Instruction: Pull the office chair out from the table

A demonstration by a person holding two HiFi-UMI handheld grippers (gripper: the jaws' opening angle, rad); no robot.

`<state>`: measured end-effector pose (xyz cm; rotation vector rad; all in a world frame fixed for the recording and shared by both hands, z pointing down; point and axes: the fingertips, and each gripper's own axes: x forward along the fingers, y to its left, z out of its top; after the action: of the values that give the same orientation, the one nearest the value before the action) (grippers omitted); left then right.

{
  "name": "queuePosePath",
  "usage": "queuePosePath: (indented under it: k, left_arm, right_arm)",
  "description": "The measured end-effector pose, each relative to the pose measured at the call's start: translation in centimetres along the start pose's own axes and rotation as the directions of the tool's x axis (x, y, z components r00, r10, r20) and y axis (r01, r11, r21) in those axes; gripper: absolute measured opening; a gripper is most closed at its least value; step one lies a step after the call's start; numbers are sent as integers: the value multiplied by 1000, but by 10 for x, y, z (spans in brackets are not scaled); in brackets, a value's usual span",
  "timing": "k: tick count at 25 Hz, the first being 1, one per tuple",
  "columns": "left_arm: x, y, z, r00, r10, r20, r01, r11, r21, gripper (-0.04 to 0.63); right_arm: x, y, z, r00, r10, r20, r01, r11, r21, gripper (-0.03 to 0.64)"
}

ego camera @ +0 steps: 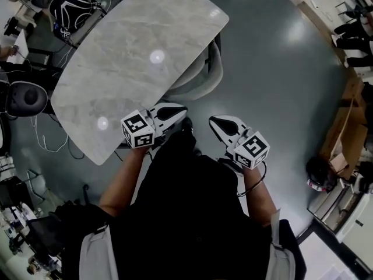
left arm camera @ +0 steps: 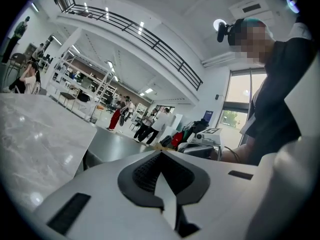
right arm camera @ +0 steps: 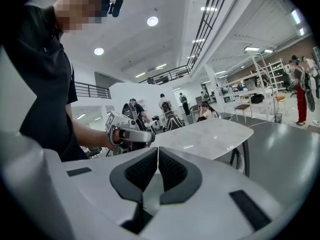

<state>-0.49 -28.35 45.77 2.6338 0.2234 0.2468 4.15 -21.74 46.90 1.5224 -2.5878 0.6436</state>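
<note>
The grey office chair (ego camera: 213,70) sits tucked under the marble table's (ego camera: 134,45) right edge, its curved shell running along that edge and bulging rightward. The left gripper (ego camera: 179,113) and right gripper (ego camera: 217,121), both clenched empty, hover nearer, apart from it

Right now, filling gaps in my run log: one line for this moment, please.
left hand-held gripper: shut, empty | right hand-held gripper: shut, empty | chair: partly under table, untouched
</note>
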Motion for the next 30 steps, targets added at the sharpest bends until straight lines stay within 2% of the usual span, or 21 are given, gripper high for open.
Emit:
queuePosePath:
  k: [3,7,12,16,19,20,22,23,25,27,30]
  left_arm:
    - [6,22,12,1000,-10,6,10,1000,-8,12]
    - [14,45,23,1000,-22,22,22,999,-24,12]
    - [18,69,23,1000,-24,8,24,999,-34,12]
    - [23,84,10,995,39,-92,-35,998,42,12]
    - [34,91,-4,979,111,-174,-91,989,120,15]
    - [40,93,-11,972,126,-196,-99,985,141,29]
    - [50,98,-25,959,148,-242,-108,979,171,109]
    - [54,102,-30,953,158,-260,-112,977,181,137]
    - [60,109,-39,939,184,-290,-127,971,204,153]
    - [68,116,-53,915,216,-342,-138,961,239,163]
    - [83,122,-82,858,255,-446,-131,948,291,167]
  right_arm:
    - [19,-17,12,1000,6,-19,-6,1000,-12,21]
    - [34,-40,22,1000,7,-24,-6,1000,23,20]
    - [52,-55,20,995,6,-98,-8,1000,-14,21]
    - [61,-72,18,987,-1,-161,-11,997,-74,21]
    - [63,-86,9,970,10,-243,-46,988,-146,23]
    - [64,-92,5,963,9,-270,-59,983,-176,32]
    - [70,-103,-4,948,13,-317,-94,966,-242,158]
    - [74,-107,-10,940,18,-340,-118,953,-277,192]
    - [84,-113,-23,919,38,-392,-183,923,-339,199]
    - [90,-120,-43,877,63,-476,-269,886,-379,201]
    - [92,-131,-78,791,50,-610,-391,808,-441,206]
